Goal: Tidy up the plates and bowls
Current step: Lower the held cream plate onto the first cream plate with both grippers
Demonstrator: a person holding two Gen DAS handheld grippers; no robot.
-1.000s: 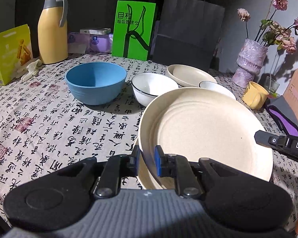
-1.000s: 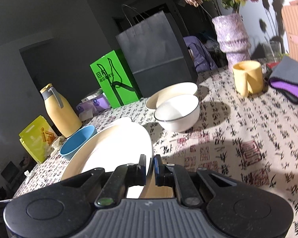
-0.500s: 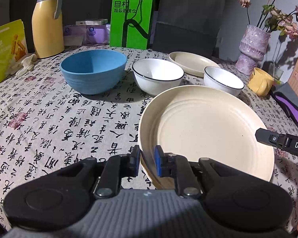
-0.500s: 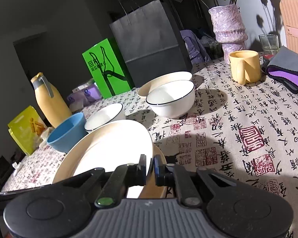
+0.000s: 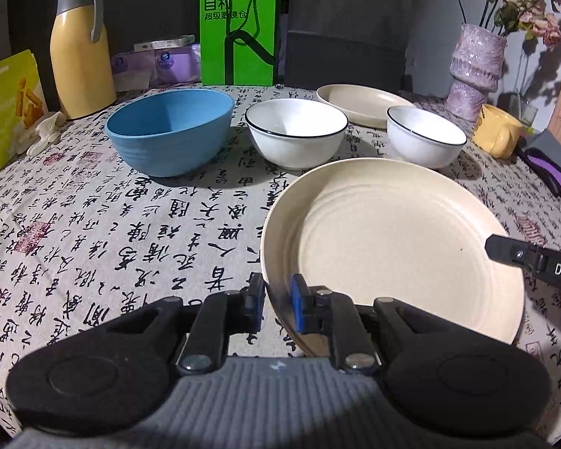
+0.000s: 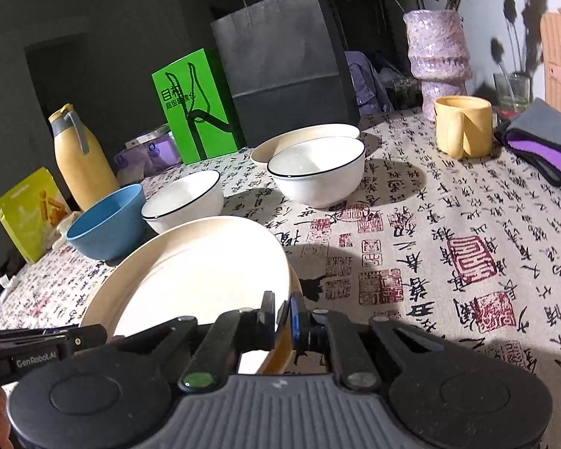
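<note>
The big cream plate has come down over the last second and now sits lower and flatter, close over the printed tablecloth; I reckon it is about to be set down, though whether it touches yet I cannot tell. The left gripper pinches the near rim, jaws nearly closed; the right gripper clamps the opposite rim, jaws all but shut; both slope downward. Beyond stand the blue bowl, two white bowls, and furthest a second cream plate, probably its partner.
</note>
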